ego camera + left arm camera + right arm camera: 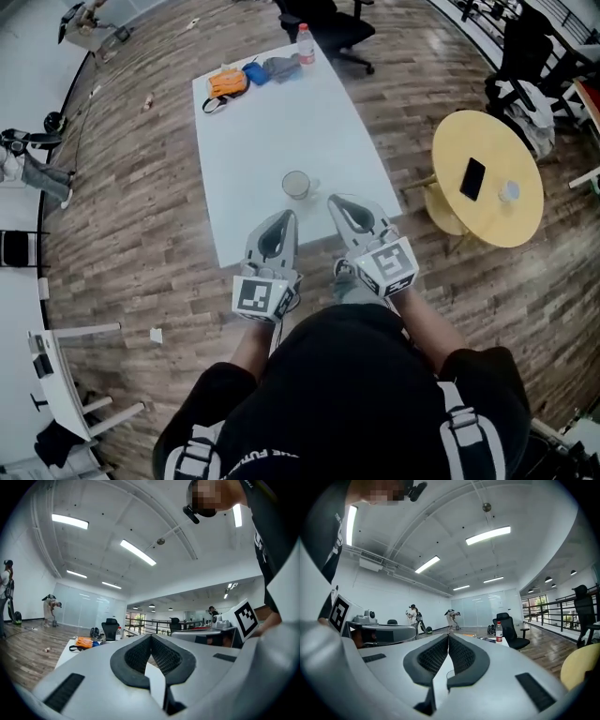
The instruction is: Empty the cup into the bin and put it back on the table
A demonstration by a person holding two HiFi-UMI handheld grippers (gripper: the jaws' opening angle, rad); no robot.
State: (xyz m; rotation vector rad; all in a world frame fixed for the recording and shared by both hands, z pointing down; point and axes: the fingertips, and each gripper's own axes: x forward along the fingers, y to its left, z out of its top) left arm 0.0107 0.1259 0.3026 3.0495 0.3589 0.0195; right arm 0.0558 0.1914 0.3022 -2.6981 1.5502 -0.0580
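Note:
A clear cup (297, 185) with a handle stands upright on the white table (272, 122), near its front edge. Both grippers hover level at that edge, just short of the cup. My left gripper (285, 216) is below and left of the cup, shut with nothing in it. My right gripper (334, 201) sits right of the cup, also shut and empty. In the left gripper view the black pads (140, 656) meet at the tips. In the right gripper view a sliver of the cup (450, 673) shows behind the closed pads (461, 656). No bin is in view.
At the table's far end lie an orange pouch (227, 82), blue and grey items, and a water bottle (306, 43). A round yellow side table (487, 178) with a phone (472, 178) stands at the right. Black office chairs (328, 23) stand behind the table. People stand far off.

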